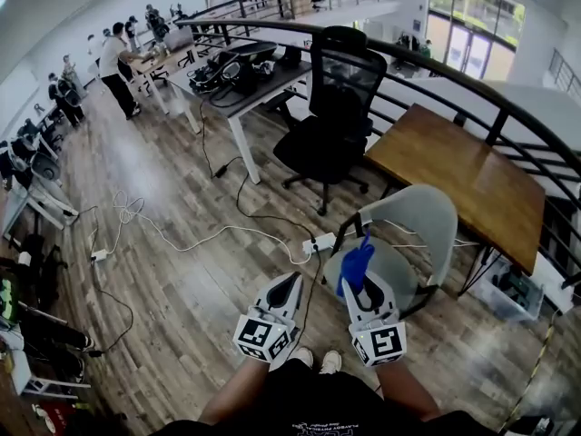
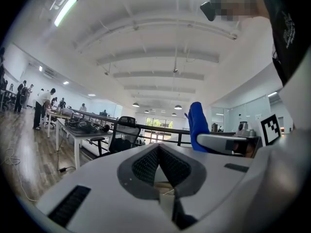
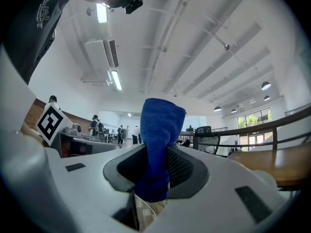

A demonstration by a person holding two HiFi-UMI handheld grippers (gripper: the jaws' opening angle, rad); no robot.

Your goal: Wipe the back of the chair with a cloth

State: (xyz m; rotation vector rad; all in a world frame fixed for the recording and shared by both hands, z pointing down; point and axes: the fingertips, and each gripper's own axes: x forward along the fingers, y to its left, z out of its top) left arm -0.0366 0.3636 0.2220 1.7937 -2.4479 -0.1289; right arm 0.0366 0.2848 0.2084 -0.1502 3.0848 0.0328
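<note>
A light grey chair (image 1: 419, 218) stands just ahead of my feet, its curved back on the far right side. My right gripper (image 1: 362, 278) hovers over the near edge of the seat, shut on a blue cloth (image 1: 356, 263) that sticks up out of the jaws. In the right gripper view the cloth (image 3: 158, 140) fills the gap between the jaws of the right gripper (image 3: 155, 165). My left gripper (image 1: 291, 280) is to the left of the chair, shut with nothing in it. The left gripper (image 2: 158, 152) points level, with the cloth (image 2: 197, 124) to its right.
A wooden table (image 1: 463, 178) stands right behind the grey chair, against a curved black railing (image 1: 508, 98). A black office chair (image 1: 332, 107) and a desk (image 1: 245, 84) lie farther ahead. White cables and a power strip (image 1: 318, 242) run over the floor at left.
</note>
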